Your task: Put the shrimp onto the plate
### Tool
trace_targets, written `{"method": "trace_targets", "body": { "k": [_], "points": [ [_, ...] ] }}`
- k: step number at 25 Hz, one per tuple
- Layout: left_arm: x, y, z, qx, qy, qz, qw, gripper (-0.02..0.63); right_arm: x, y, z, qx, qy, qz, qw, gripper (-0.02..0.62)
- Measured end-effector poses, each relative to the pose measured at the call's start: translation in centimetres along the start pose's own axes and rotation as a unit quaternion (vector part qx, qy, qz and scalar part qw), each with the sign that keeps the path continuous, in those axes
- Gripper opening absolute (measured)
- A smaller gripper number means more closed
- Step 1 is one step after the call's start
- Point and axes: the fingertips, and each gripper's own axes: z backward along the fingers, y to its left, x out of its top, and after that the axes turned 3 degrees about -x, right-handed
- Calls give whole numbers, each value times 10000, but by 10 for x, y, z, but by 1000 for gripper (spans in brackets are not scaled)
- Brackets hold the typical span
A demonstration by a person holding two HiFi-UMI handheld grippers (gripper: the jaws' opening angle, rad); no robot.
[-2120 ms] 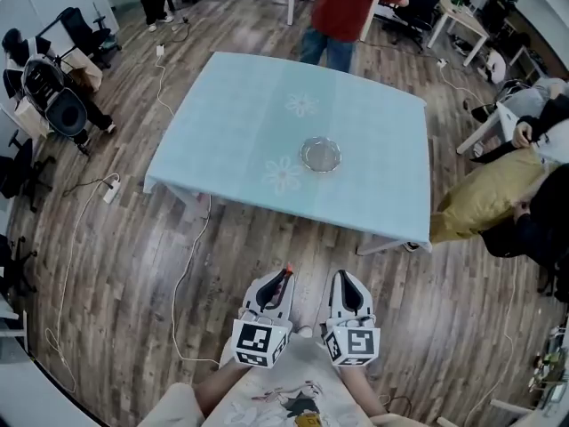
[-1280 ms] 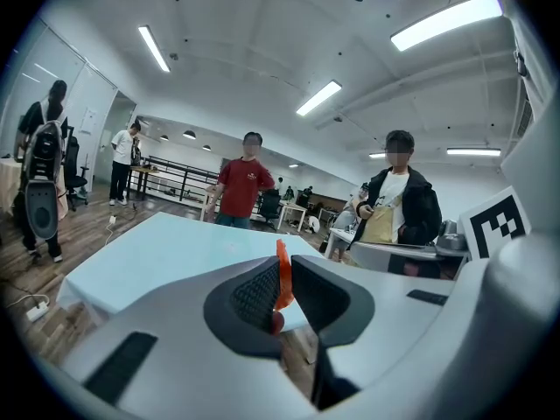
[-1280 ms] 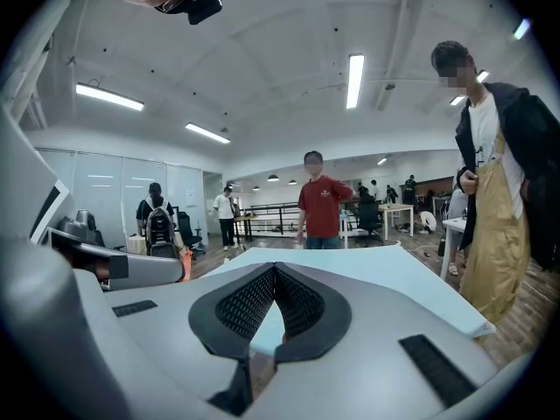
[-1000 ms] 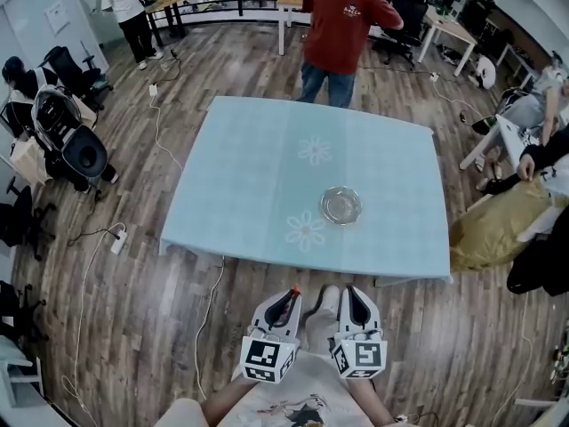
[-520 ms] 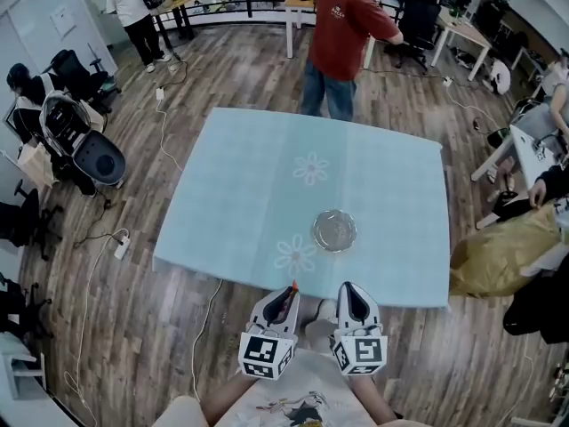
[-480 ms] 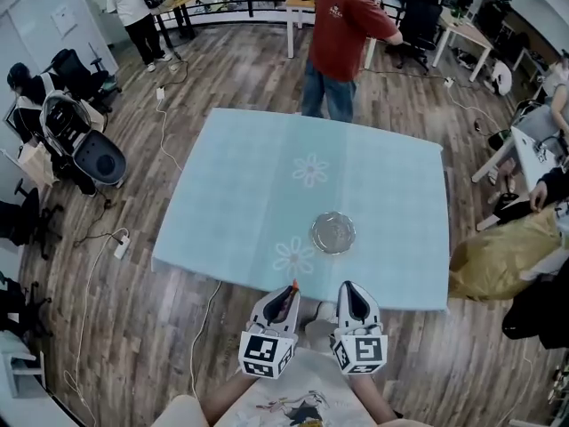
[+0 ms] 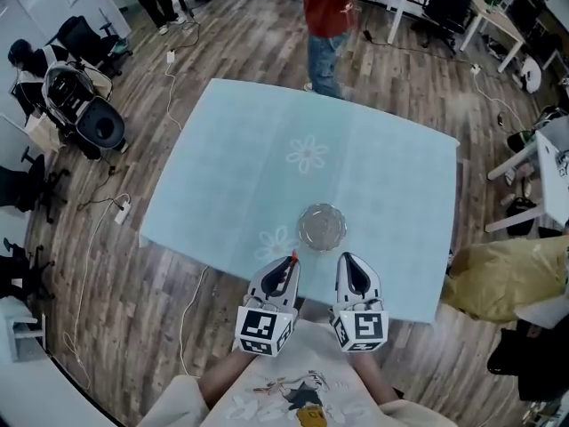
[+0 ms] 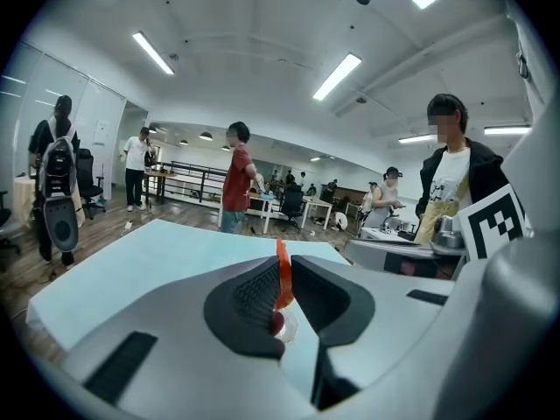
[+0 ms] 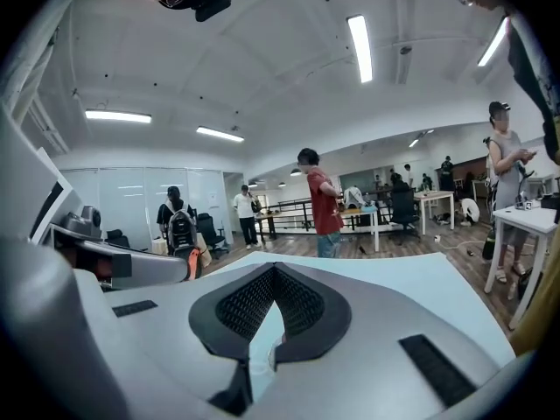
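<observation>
Since half a second ago the table (image 7: 222, 176) has drawn closer under the head camera, so the plate (image 7: 321, 227) now lies just beyond the two gripper tips instead of well ahead of them, and the bystander in the red top stands further off at the far edge. The step in hand looks like the carry. The left gripper (image 7: 286, 270) is clamped on the shrimp (image 8: 282, 276), a thin orange-red strip pinched upright between its ribbed black pads, its tip standing above them. The right gripper (image 7: 352, 272) is closed on nothing, its pads meeting at the tips. The plate is small, round and clear like glass with a scalloped rim, and it is empty. It sits on a smooth pale blue cloth printed with white flowers. Next, the left gripper probably needs to reach forward and slightly right over the plate, lower, then part its jaws.
</observation>
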Motion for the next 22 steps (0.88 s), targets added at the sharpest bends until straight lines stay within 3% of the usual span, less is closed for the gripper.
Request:
{"method": "trace_targets", "body": {
  "k": [10,22],
  "points": [
    [-3,-4,-44,286,152,83,9994,49,-2,-32,-38,307,119,-6,9995,21],
    [-29,21,-65,430,346,93,9984,49,-26,-25,-67,637,418,225,9968,23]
  ]
}}
